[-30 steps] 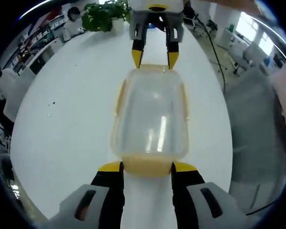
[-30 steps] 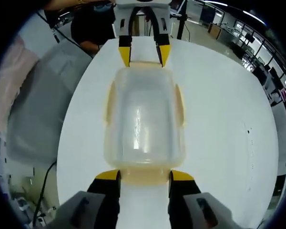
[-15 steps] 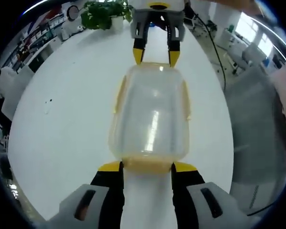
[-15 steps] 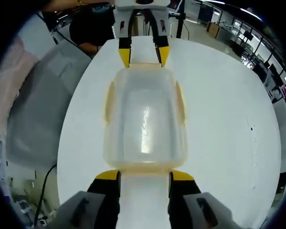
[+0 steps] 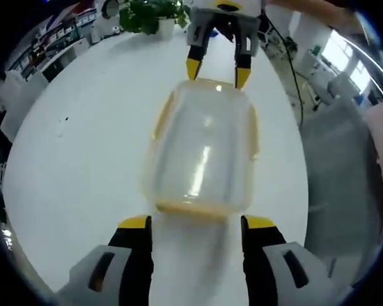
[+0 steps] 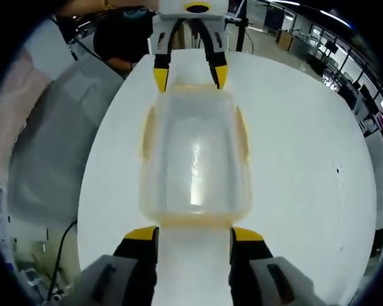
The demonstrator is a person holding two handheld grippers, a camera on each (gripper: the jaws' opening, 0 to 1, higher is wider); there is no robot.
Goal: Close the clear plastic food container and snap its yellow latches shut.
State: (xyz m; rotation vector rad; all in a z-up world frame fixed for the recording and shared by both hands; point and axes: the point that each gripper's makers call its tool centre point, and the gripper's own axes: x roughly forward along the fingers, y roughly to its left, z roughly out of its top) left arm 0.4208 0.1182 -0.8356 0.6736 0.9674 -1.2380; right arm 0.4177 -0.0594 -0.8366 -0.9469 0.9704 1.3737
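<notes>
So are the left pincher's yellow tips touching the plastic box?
Apart. In the left gripper view, white table shows between the left gripper tips and the container.

container latches: the yellow latches [image 5: 252, 131] along the long sides of the clear container [image 5: 201, 153] are seen only as thin blurred strips through the plastic; whether they are snapped down cannot be told.
near end latch: in the right gripper view the yellow band [image 6: 195, 221] just ahead of the right gripper [image 6: 193, 233] is smeared by the lens.
left gripper [image 5: 196, 222]: its body is cut off by the picture's lower edge.
potted plant [image 5: 150, 13]: cropped at the top, beyond the far fingertips.
</notes>
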